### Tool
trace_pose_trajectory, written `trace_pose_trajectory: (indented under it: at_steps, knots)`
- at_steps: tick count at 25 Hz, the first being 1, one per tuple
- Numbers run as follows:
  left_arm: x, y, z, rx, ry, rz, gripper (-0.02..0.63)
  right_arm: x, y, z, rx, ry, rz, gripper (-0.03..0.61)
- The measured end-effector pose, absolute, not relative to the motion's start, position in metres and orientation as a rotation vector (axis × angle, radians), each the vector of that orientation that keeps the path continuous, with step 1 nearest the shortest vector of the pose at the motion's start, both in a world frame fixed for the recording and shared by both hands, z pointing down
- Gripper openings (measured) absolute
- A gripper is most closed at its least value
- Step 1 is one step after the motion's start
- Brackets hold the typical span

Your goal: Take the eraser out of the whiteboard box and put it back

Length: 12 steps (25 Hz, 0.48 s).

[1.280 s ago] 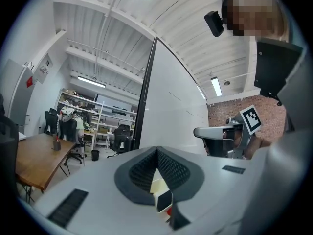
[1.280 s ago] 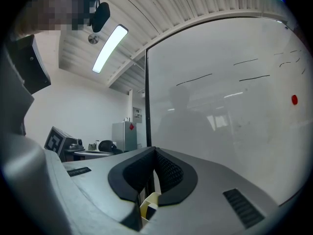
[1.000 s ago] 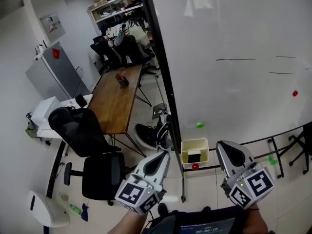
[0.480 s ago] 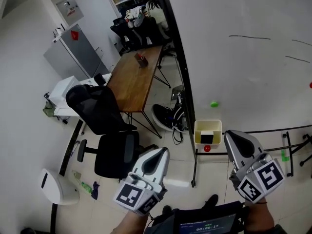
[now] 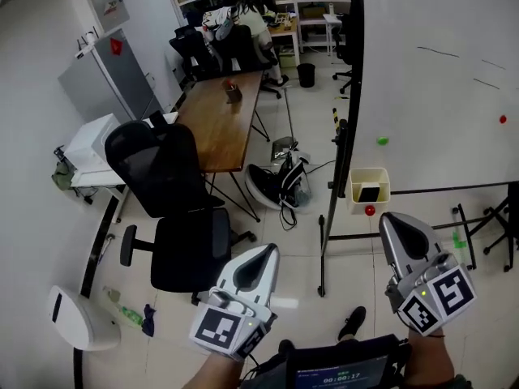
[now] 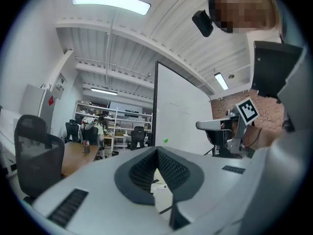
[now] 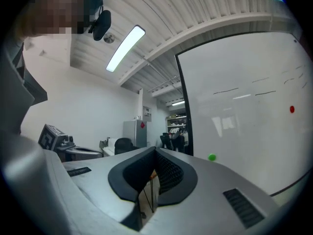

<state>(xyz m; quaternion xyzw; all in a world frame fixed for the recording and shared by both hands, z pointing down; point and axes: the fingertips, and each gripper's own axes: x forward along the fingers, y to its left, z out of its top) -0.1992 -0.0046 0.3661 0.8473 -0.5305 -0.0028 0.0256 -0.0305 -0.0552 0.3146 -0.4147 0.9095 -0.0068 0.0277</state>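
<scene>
Cream plastic marks the goal: the whiteboard box (image 5: 381, 178) hangs at the lower edge of the whiteboard (image 5: 438, 96), ahead of the right tongs (image 5: 397, 222) and a little to their left, with the dark eraser (image 5: 369, 193) lying inside it. A second ago that box sat between the two pairs of tongs. Since then the whole scene has swung, and the box now stands nearly in line with the right pair and well off to the right of the left tongs (image 5: 264, 254). The black office chair (image 5: 174, 217) has come in ahead of the left pair. A green magnet (image 5: 382, 141) sticks to the board beyond the box. Both pairs are pressed together with nothing between them; each gripper view shows ribbed pads meeting at the tip and only the room past them. This reads as the approach. The eraser has not been touched, the right tongs look the likelier pair to fetch it, and they would have to spread before reaching into the box.
</scene>
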Motion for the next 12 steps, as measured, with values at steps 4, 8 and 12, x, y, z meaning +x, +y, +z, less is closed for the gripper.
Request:
trace_pose_trajectory:
  at_steps: [4, 8, 12]
  knots:
    - [-0.215, 0.029, 0.353, 2.658, -1.507, -0.055, 0.029, -0.050, -0.005, 0.305, -1.334, 2.768, -0.092, 0.015]
    - [-0.225, 0.057, 0.335, 2.704, -1.436, -0.097, 0.028, -0.060, 0.031, 0.291, -1.404, 2.740, -0.059, 0.015]
    - [-0.202, 0.084, 0.325, 2.723, -1.428, -0.119, 0.028, -0.034, 0.065, 0.280, -1.410, 2.726, -0.034, 0.015]
